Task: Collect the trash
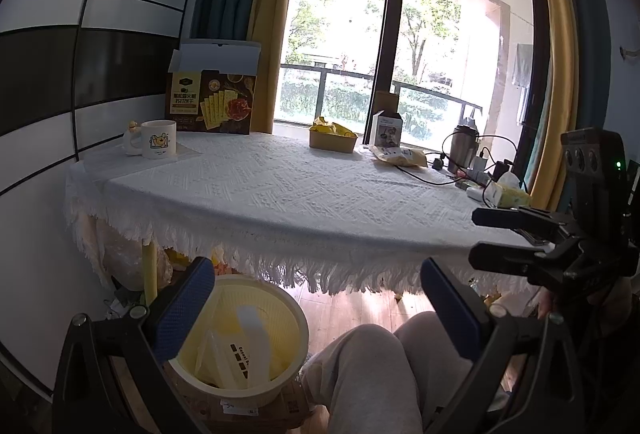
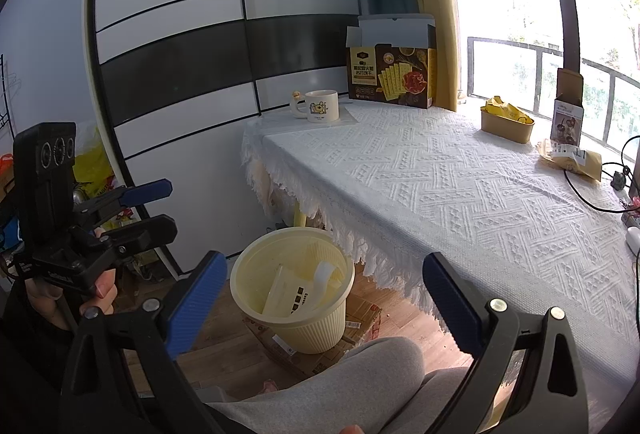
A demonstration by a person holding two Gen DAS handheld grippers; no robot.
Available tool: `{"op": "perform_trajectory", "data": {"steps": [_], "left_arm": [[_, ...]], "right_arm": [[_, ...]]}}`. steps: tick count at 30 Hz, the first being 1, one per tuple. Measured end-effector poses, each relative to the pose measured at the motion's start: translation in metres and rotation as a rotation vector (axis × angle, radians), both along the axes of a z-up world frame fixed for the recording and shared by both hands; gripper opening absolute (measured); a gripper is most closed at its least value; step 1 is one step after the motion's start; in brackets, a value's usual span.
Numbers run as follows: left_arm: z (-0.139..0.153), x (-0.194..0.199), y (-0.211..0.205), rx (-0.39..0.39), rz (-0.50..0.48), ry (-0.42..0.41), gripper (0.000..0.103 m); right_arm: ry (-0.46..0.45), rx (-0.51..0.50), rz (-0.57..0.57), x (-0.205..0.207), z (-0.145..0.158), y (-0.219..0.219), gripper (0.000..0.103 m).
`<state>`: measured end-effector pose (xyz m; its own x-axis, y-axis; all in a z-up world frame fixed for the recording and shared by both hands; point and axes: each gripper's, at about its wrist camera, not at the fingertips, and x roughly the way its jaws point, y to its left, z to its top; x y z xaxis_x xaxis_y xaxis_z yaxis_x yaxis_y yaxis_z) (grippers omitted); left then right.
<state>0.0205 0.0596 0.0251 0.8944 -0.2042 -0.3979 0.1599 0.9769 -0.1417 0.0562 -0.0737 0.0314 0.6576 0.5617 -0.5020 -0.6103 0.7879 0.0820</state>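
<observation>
A pale yellow bin (image 1: 299, 318) (image 2: 316, 332) stands on the floor beside the table and holds white packaging (image 1: 244, 354) (image 2: 298, 294). On the white tablecloth (image 1: 280, 190) (image 2: 440, 186) lie a brown tray of yellow wrappers (image 1: 333, 138) (image 2: 507, 122) and a crumpled tan bag (image 1: 400, 156) (image 2: 572, 158). My left gripper (image 1: 318, 298) (image 2: 172, 205) hangs open and empty above the bin's edge. My right gripper (image 2: 326, 294) (image 1: 476, 237) is open and empty too, low in front of the table edge.
A cracker box (image 1: 212, 100) (image 2: 390, 74) and a mug (image 1: 159, 138) (image 2: 322, 106) stand at the table's far left. A small carton (image 1: 386, 128), a steel flask (image 1: 464, 148), cables and tissues crowd the right end. The person's knees (image 1: 380, 366) are below.
</observation>
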Motion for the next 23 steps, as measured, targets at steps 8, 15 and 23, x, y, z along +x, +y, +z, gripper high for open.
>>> {"op": "perform_trajectory", "data": {"steps": [8,15,23], "left_arm": [[0.0027,0.0,-0.0015,-0.002,-0.001,-0.005,0.103],[0.0032,0.0003,-0.0025,-0.002,-0.001,-0.006,0.103],[0.0017,0.0007,-0.0043,0.0,-0.012,-0.009,0.103]], "right_arm": [[-0.001,-0.001,0.0,0.0001,0.0001,0.0001,0.098],[-0.001,0.0,0.0,0.0001,0.0002,-0.0001,0.098],[0.005,-0.002,-0.003,0.0014,-0.0002,-0.0003,0.098]]}}
